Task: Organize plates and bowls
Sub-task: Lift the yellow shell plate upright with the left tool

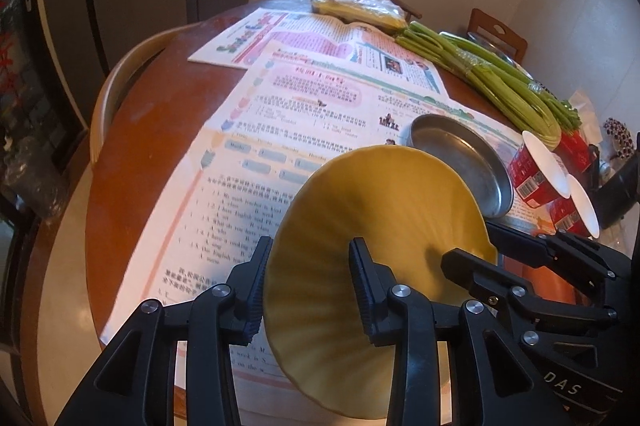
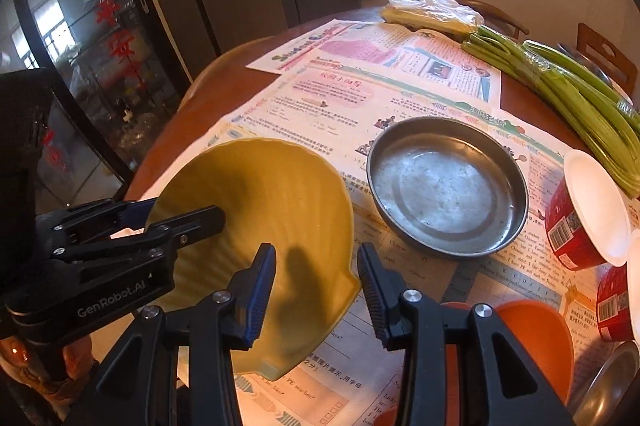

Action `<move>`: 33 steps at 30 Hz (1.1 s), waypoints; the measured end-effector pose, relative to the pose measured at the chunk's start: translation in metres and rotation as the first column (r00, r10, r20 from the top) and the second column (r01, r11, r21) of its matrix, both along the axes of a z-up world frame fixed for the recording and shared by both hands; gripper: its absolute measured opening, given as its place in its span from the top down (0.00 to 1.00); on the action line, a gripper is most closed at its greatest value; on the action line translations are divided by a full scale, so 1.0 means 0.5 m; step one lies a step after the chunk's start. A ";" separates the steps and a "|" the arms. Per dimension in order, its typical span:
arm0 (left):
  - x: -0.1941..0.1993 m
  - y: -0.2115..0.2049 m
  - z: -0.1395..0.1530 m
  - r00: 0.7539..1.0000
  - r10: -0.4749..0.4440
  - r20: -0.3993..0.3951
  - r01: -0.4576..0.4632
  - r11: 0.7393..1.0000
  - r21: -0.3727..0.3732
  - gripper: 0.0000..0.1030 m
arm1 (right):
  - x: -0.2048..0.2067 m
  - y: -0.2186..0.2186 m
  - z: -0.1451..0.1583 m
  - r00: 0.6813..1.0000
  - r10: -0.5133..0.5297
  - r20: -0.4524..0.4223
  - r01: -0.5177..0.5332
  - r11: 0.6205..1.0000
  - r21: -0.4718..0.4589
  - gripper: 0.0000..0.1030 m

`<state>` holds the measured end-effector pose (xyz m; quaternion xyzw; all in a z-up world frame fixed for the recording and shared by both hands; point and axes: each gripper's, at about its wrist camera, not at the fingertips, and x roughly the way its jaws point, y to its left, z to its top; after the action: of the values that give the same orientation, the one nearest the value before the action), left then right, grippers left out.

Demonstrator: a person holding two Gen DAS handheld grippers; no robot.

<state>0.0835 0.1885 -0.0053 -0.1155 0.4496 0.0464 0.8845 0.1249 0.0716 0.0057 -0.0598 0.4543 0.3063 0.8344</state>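
Note:
A yellow shell-shaped plate [image 1: 380, 226] is held tilted above the paper-covered table. My left gripper [image 1: 308, 290] straddles its rim, with one finger [image 1: 256, 286] outside and one finger [image 1: 368, 286] inside the plate. In the right wrist view the left gripper [image 2: 168, 222] grips the plate [image 2: 272, 226] at its left rim. My right gripper [image 2: 316, 290] is open, its jaws on either side of the plate's near edge. It also shows in the left wrist view [image 1: 500, 254]. A round metal dish [image 2: 446, 186] lies on the papers beyond, also in the left wrist view [image 1: 460, 162].
Two red instant-noodle cups [image 2: 588, 210] stand at the right. An orange bowl [image 2: 532, 342] and another metal dish [image 2: 608, 382] sit at the near right. Green stalks [image 2: 572, 94] and a plastic bag [image 2: 432, 12] lie at the back. Printed papers [image 1: 280, 114] cover the round table.

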 end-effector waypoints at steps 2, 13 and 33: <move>0.002 -0.001 0.005 1.000 -0.011 0.007 0.011 1.000 0.007 0.60 | 0.001 -0.001 0.007 1.000 -0.008 0.001 0.008 1.000 0.014 0.58; 0.029 0.004 0.010 0.999 -0.046 0.019 0.045 0.998 0.038 0.57 | 0.018 0.002 -0.001 0.999 -0.028 -0.021 0.029 0.999 0.044 0.58; 0.083 0.038 -0.042 0.999 -0.034 -0.021 0.036 0.998 0.053 0.52 | 0.044 0.044 -0.051 0.997 -0.032 -0.075 0.034 0.999 0.021 0.58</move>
<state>0.1252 0.2076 -0.0264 -0.0836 0.4592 0.0440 0.8833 0.1469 0.0938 -0.0198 -0.0316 0.4827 0.2995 0.8224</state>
